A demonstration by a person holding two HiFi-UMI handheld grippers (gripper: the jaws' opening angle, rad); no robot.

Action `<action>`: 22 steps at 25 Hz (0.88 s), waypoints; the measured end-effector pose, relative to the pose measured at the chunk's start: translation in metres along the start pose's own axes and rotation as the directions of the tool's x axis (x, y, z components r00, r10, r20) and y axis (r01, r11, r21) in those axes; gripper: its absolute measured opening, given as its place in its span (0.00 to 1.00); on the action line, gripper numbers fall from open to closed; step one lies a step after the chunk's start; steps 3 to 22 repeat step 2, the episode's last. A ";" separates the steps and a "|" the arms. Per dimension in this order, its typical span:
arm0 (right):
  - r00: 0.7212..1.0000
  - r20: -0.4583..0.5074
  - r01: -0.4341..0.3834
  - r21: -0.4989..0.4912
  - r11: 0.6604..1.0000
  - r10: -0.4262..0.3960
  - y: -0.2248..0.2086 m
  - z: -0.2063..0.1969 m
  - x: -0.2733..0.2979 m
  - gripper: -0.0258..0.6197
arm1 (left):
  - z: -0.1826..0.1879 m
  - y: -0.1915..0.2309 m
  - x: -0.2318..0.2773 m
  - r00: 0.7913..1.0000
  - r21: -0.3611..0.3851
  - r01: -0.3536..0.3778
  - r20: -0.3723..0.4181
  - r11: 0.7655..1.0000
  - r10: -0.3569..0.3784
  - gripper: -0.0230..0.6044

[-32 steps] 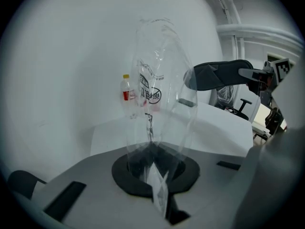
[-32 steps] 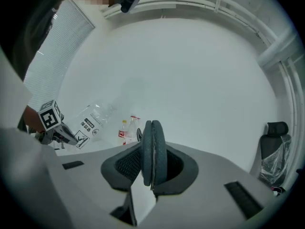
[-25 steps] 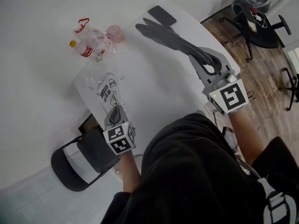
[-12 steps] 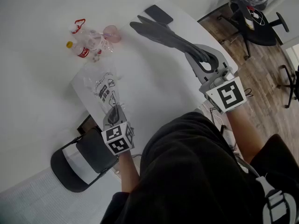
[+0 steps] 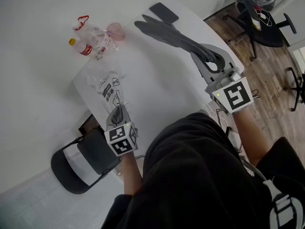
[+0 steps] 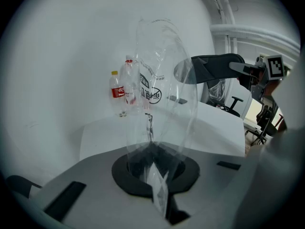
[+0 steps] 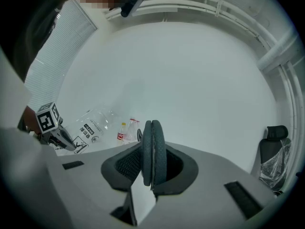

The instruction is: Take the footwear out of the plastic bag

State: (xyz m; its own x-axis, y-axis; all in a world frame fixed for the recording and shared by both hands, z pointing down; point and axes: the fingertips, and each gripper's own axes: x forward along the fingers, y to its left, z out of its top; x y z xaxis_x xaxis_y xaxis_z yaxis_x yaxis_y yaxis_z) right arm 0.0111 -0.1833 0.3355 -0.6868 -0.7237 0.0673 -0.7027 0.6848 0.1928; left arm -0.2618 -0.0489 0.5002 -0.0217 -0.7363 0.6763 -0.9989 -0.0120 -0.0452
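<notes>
Table (image 5: 157,80), white, below. Dark grey flat footwear (image 5: 176,37), apparently a slipper pair, outside bag, clamped in right gripper (image 5: 212,61) above table. Clear printed plastic bag (image 5: 107,85) pinched in fully closed left gripper (image 5: 118,114). Extraction judged complete; next, lower footwear onto table.

head view looks steeply down on the table (image 5: 152,80); each gripper view sits low, facing the shared bottles (image 6: 120,92).

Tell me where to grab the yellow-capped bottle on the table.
Probably the neck, just under the cap, coming from above. The yellow-capped bottle stands upright with the clear bottle close at its side, which leaves little room for a jaw lower down.
</notes>
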 end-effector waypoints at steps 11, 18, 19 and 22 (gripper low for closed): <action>1.000 0.006 -0.007 -0.003 1.000 0.007 0.001 0.000 0.000 0.16 | 0.000 0.000 0.000 1.000 0.000 0.001 -0.002 1.000 -0.001 0.07; 1.000 0.006 -0.007 -0.003 1.000 0.007 0.001 0.000 0.000 0.16 | 0.000 0.000 0.000 1.000 0.000 0.001 -0.002 1.000 -0.001 0.07; 1.000 0.006 -0.007 -0.003 1.000 0.007 0.001 0.000 0.000 0.16 | 0.000 0.000 0.000 1.000 0.000 0.001 -0.002 1.000 -0.001 0.07; 1.000 0.006 -0.007 -0.003 1.000 0.007 0.001 0.000 0.000 0.16 | 0.000 0.000 0.000 1.000 0.000 0.001 -0.002 1.000 -0.001 0.07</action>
